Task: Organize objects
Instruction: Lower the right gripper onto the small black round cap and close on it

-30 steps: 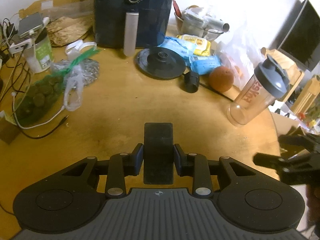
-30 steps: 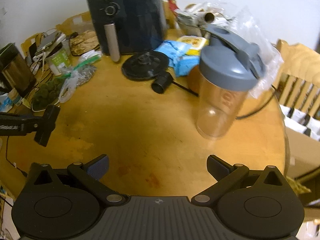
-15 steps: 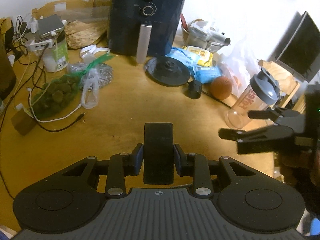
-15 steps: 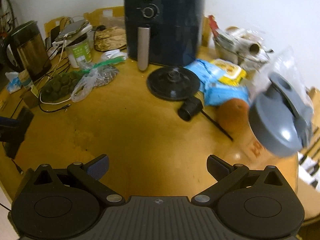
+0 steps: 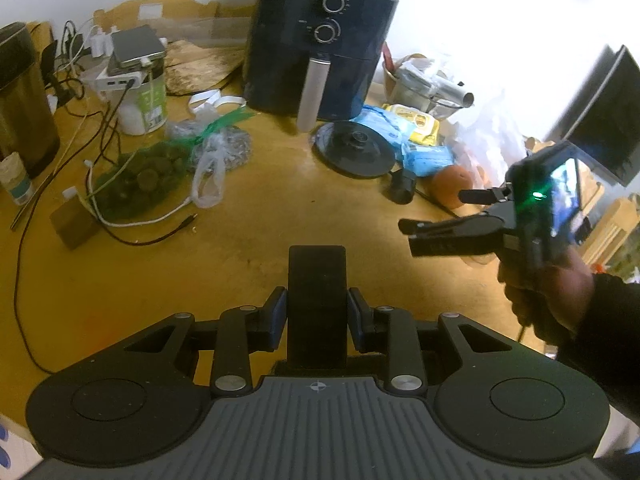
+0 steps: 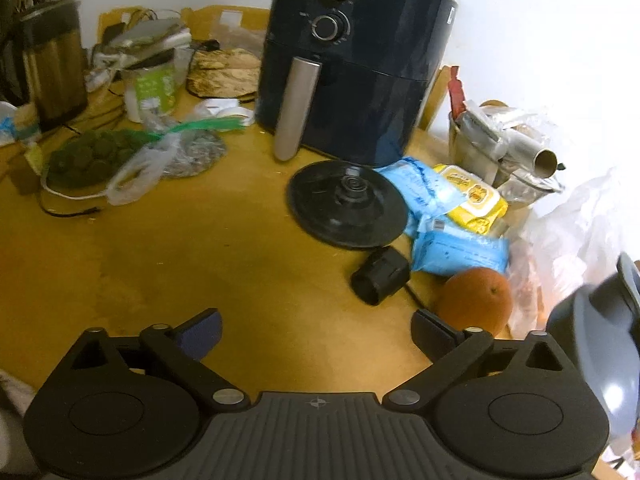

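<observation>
- The left gripper (image 5: 317, 314) is clamped on a flat black block (image 5: 317, 296) that stands upright between its pads, long axis pointing forward, above the bare middle of the wooden table (image 5: 240, 240).
- Ahead of the right gripper (image 6: 316, 330), whose jaws are spread wide and empty, a black kettle base (image 6: 347, 204) lies flat in front of the air fryer (image 6: 356, 64).
- Further right, the black plug (image 6: 380, 276) and the orange (image 6: 476, 300) sit just beyond the right-hand finger (image 6: 434, 332); this hand is judged the nearer one for them.
- At the far right edge is the grey lid of a shaker bottle (image 6: 600, 352), very close and blurred.
</observation>
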Tool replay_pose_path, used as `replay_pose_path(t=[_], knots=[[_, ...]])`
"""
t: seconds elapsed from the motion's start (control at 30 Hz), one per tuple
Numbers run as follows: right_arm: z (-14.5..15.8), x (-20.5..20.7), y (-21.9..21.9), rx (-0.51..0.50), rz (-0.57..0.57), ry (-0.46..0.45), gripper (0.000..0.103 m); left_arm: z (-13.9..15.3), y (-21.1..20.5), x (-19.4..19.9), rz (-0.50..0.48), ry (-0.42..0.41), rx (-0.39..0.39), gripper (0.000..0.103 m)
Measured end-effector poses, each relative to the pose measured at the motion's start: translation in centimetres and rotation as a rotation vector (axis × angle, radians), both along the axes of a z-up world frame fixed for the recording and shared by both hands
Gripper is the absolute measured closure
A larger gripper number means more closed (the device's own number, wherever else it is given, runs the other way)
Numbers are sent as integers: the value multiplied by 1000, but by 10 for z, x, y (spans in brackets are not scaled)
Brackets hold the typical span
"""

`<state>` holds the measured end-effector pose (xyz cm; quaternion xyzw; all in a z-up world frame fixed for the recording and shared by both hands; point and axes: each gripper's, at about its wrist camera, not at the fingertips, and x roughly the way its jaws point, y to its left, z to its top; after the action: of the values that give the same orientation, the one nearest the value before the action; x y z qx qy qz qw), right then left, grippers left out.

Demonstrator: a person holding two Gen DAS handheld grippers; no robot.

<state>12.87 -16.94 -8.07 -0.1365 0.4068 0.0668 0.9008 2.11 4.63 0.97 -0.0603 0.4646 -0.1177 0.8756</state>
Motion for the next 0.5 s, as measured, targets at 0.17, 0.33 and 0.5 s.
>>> replay_pose_path(t=[0.17,0.33,0.5], knots=[[-18,16,-1,-98,-25,-20,20,0,6,-4,39,13,-5,72],[-38,33,0,-203,-19,-30,32,-1,10,-8,71,27,-8,72],[-54,51,1,-291,-6,-35,41,-1,13,-11,103,33,-1,72]])
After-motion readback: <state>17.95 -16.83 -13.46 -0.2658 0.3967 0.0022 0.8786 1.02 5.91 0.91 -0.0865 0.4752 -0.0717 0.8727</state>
